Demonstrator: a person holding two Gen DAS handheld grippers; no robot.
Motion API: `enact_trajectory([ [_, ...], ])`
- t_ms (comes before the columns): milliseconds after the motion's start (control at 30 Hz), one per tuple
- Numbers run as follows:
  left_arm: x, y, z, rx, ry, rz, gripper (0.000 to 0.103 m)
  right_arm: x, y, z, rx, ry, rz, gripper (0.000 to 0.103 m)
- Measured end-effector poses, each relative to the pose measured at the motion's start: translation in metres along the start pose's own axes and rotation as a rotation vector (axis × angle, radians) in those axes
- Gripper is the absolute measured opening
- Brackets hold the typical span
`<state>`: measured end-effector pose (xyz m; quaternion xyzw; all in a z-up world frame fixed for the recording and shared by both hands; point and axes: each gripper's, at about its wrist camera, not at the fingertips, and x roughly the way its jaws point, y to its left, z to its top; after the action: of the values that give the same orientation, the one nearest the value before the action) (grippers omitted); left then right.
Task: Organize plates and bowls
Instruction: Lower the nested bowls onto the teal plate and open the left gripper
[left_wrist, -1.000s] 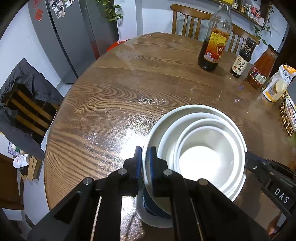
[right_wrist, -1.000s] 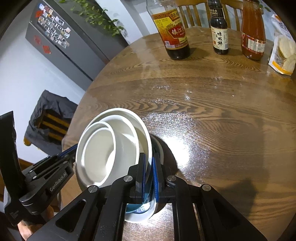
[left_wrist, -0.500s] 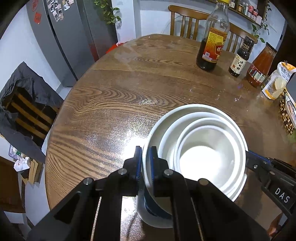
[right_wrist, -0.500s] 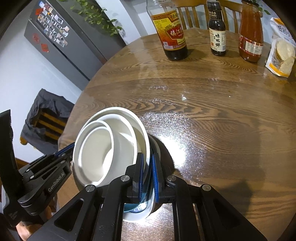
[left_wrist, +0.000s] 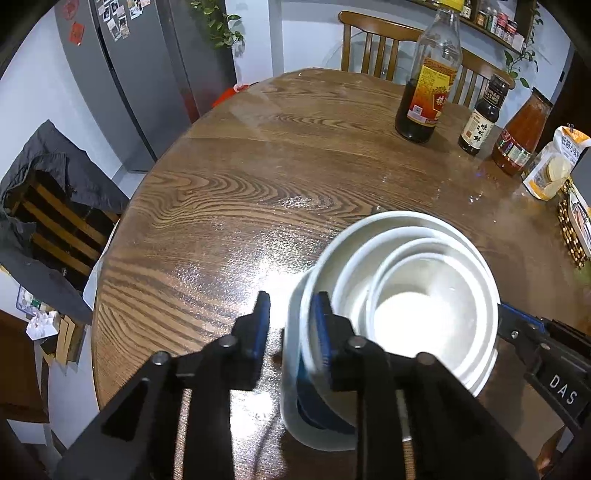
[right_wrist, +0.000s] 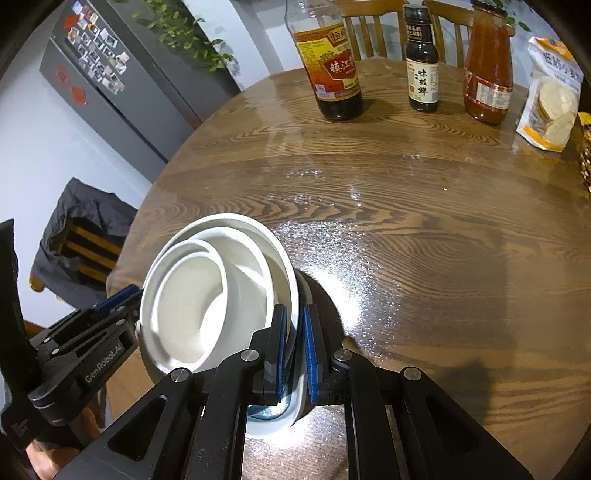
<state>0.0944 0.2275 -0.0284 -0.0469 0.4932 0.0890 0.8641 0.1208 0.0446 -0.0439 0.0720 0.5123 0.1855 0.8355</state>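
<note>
The nested stack of white bowls (left_wrist: 417, 306) sits on the wooden table (left_wrist: 229, 206), pinched from both sides. The left gripper (left_wrist: 291, 314) is opening now, its outer finger clear of the rim that stands between its fingers. The right gripper (right_wrist: 294, 343) is clamped on the opposite rim. Stacking looks done, I'd say; only letting go remains.
</note>
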Motion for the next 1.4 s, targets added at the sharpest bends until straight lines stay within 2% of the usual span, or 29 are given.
enact_trajectory([
  [100,0.0,0.003,-0.001,-0.006,-0.004,0.004,0.038,0.0,0.0,0.0,0.006,0.0,-0.007,0.011],
  [200,0.0,0.005,-0.001,-0.013,0.002,0.001,0.04,-0.002,0.002,0.0,0.002,-0.009,-0.015,0.011],
  [333,0.0,0.006,-0.002,-0.018,-0.003,0.008,0.049,-0.007,0.002,0.001,-0.001,-0.027,-0.021,0.011],
  [800,-0.002,0.009,-0.006,-0.018,-0.005,0.013,0.052,-0.01,0.004,-0.001,-0.005,-0.027,-0.032,0.011],
  [1000,-0.003,0.013,-0.007,-0.019,-0.008,0.03,0.062,-0.01,0.003,-0.003,0.002,-0.028,-0.036,0.011],
  [1233,-0.003,0.013,-0.007,-0.016,-0.006,0.038,0.068,-0.009,0.003,-0.004,-0.001,-0.021,-0.049,0.013],
  [1333,-0.002,0.016,-0.008,-0.023,-0.001,0.048,0.074,-0.011,0.0,-0.006,0.002,-0.031,-0.059,0.024],
  [1400,-0.002,0.019,-0.008,-0.038,0.003,0.047,0.075,-0.014,-0.005,-0.007,0.013,-0.041,-0.063,0.047],
])
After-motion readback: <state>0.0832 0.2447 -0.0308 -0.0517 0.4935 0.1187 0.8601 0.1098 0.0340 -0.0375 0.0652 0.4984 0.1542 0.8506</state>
